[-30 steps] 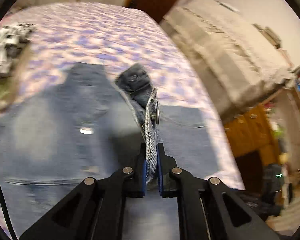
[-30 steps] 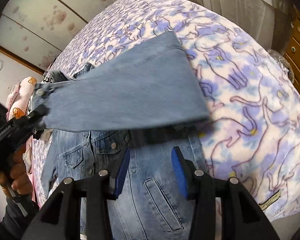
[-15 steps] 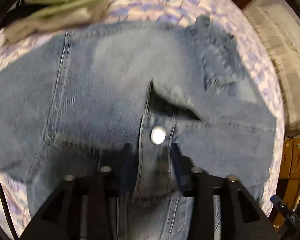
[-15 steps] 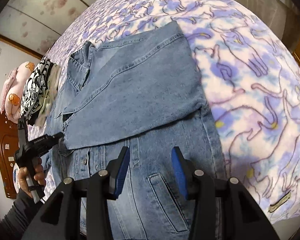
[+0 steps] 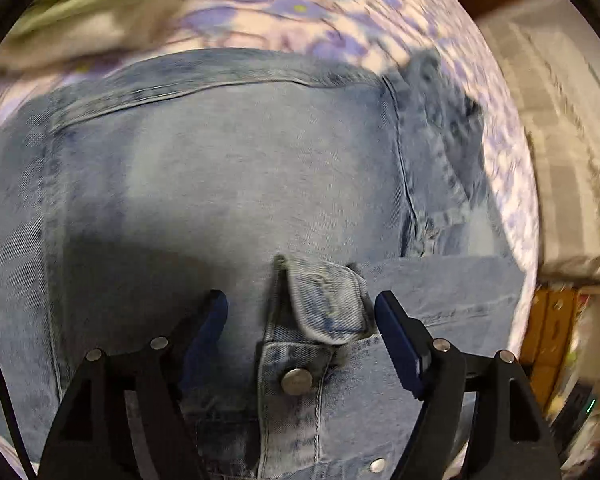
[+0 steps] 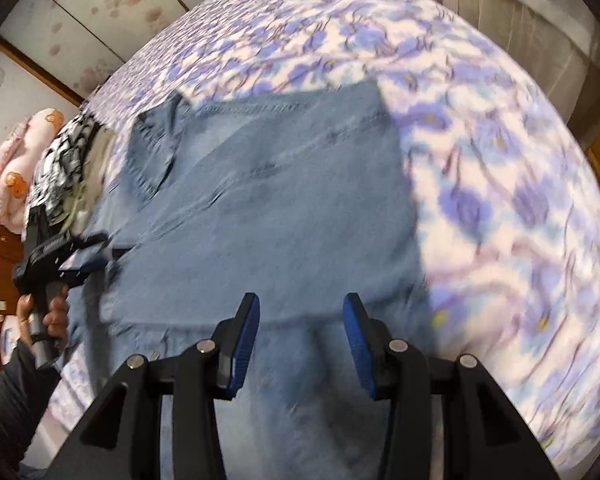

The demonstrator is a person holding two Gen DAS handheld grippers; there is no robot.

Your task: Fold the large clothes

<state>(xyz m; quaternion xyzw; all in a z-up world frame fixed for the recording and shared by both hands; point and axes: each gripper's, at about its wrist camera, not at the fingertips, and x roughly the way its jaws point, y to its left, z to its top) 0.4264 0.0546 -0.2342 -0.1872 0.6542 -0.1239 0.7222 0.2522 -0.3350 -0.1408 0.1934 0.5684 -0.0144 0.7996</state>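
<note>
A light blue denim jacket lies on the bed with one sleeve folded across its body. In the left wrist view the jacket fills the frame. The sleeve cuff with a metal button lies loose between my left gripper's open fingers. My left gripper is open and empty, just above the cuff; it also shows at the left of the right wrist view. My right gripper is open and empty over the jacket's lower part.
The bed sheet is white with a purple cat print. A black-and-white garment pile and a pink pillow lie beyond the jacket. An olive garment lies past the jacket's collar side. A wooden cabinet stands by the bed.
My left gripper carried the sleeve cuff across the jacket, laid it down and opened. The sleeve now lies flat over the jacket body. My right gripper stayed open and came lower over the jacket.
</note>
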